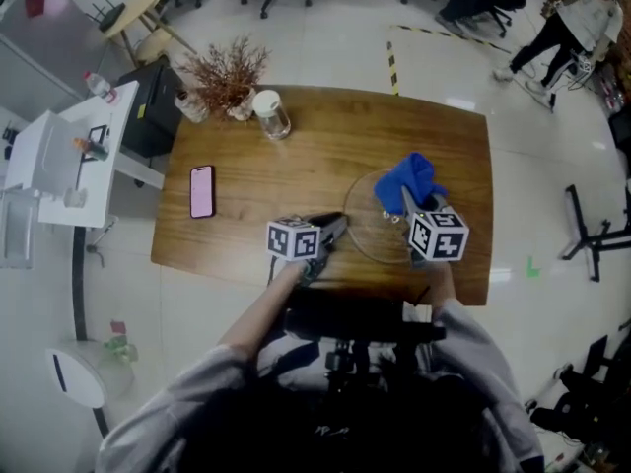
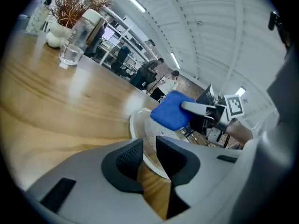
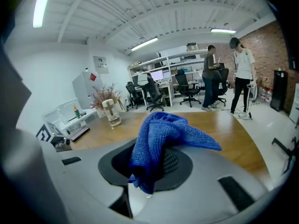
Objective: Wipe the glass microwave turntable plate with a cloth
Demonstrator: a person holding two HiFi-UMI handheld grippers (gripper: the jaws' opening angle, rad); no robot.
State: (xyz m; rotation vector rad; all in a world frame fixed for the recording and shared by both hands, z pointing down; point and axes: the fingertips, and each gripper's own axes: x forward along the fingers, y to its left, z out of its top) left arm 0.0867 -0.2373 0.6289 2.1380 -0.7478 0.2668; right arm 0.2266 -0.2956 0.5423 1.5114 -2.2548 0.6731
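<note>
The clear glass turntable plate lies on the wooden table, near its front right. My left gripper reaches the plate's left rim; in the left gripper view its jaws are shut on the plate's edge. My right gripper hangs over the plate, shut on a bunched blue cloth. The cloth fills the right gripper's jaws and droops over them. In the left gripper view the cloth hangs just above the plate.
A pink phone lies at the table's left. At the far edge stand a lidded glass jar and a dried plant in a vase. People stand beyond the table. A white side table stands at the left.
</note>
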